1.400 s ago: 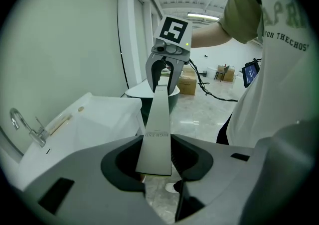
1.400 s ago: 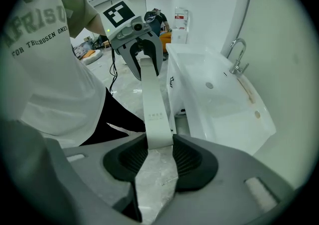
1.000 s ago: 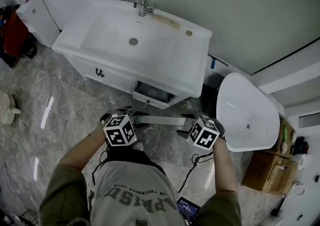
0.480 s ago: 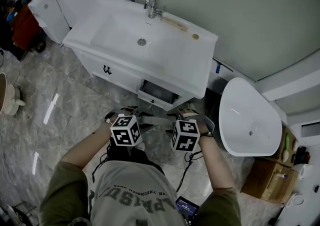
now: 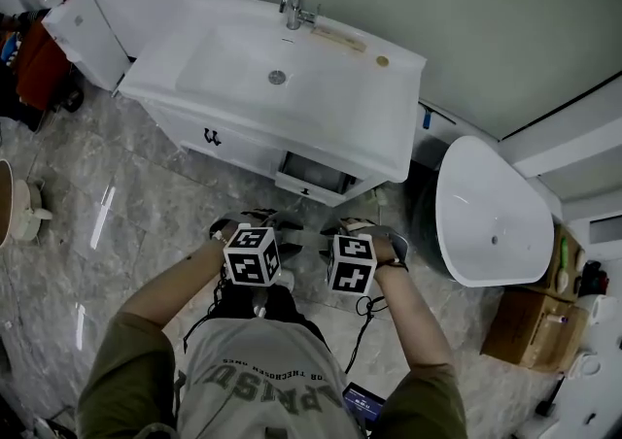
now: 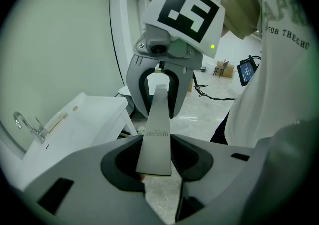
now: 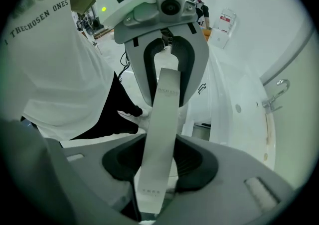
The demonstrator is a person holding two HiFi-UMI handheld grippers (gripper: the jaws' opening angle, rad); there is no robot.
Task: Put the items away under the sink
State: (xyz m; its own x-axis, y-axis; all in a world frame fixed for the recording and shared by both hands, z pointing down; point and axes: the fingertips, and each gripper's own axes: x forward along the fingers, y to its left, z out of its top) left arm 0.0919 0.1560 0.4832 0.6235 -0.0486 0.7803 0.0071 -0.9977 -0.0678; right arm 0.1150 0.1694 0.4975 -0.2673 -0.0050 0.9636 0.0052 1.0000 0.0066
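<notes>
left gripper view: the left tool is clamped on one end of a flat grey strip; the right tool grips the other end, so the strip bridges the two. in the head view they sit at lower centre, over the marble floor, near the white sink cabinet at upper centre, its lower compartment open.
</notes>
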